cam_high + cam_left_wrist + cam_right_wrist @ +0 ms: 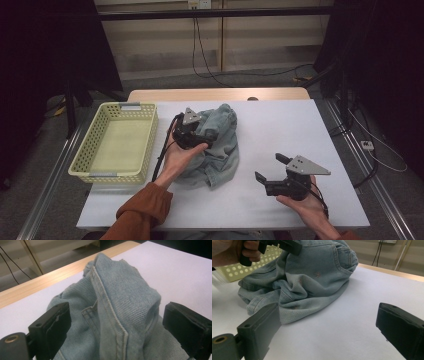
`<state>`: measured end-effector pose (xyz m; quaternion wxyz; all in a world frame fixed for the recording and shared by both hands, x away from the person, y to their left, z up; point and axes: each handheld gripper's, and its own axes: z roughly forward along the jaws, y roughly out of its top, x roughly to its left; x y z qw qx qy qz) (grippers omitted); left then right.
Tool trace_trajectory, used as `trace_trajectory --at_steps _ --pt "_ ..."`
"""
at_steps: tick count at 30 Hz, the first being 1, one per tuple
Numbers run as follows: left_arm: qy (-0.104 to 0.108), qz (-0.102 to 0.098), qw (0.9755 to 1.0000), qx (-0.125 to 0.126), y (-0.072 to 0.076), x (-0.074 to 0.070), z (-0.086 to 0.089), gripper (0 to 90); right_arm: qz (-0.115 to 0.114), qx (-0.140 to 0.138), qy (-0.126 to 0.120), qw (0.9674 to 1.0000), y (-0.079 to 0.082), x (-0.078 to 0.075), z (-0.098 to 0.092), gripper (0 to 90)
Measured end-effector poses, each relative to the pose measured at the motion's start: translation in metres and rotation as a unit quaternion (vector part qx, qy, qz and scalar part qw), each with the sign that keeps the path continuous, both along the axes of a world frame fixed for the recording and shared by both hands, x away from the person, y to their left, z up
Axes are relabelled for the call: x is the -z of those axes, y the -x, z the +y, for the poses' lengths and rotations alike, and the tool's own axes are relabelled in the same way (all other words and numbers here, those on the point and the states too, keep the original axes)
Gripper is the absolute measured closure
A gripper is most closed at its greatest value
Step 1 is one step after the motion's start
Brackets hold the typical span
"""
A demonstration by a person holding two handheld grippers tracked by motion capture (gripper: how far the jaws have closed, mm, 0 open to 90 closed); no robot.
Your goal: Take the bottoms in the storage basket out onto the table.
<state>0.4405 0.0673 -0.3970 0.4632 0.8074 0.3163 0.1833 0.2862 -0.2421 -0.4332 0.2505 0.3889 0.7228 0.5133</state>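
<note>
Crumpled light-blue denim garment (217,145) sits left of centre on the white table (280,130), just right of the yellow basket (117,142) but apart from it. It's bunched in a heap, no clean shape; the long axis runs roughly from the far edge toward me, with a raised hump at the far end and a flatter tail spreading to the near side. In my left gripper view a stitched seam (110,307) climbs up the hump, away from me toward the wooden table edge (50,277). In my right gripper view I see a pocket corner (342,257) at the garment's upper right, and folds piled low at its left.

My left gripper (192,131) is over the left side of the heap, jaws spread wide. In its own view the denim (117,305) bulges up between the two black pads (58,325); the cloth looks close to the left pad, and I can't tell if it actually touches. Nothing pinched.

My right gripper (268,170) is well apart from the garment, on the near right side of the table, jaws wide and holding nothing, pointing left toward the denim. From its view bare white table lies between the pads (259,330), the garment (307,280) beyond, and my left hand (234,251) with its gripper at top left, basket (239,271) behind.
</note>
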Motion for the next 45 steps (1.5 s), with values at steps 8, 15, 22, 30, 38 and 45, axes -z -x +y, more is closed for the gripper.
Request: trace_trajectory --at_steps 8,15,22,30,38,45 --pt "-0.009 -0.015 0.9998 0.002 0.007 -0.008 0.005 6.6 0.0 0.0 0.0 1.0 0.0 0.0 0.0 5.5" --pt "-0.003 -0.033 0.9995 0.002 0.018 -0.017 0.009 6.0 0.0 0.002 0.001 1.0 0.0 0.0 0.0 5.5" --pt "-0.002 -0.035 0.9993 0.009 0.028 -0.025 0.013 4.9 0.0 0.002 0.0 1.0 0.0 0.0 0.0 5.5" --pt "0.001 -0.048 0.9988 0.011 0.036 -0.031 0.02 4.6 -0.001 0.002 0.001 1.0 0.0 0.0 0.0 5.5" --pt "0.006 -0.063 0.9979 0.013 0.046 -0.035 0.03 4.2 0.0 0.002 0.001 1.0 0.0 0.0 0.001 5.5" --pt "0.011 -0.063 0.9978 0.014 0.05 -0.037 0.04 4.2 -0.001 0.001 0.001 1.0 0.0 0.0 0.001 5.5"
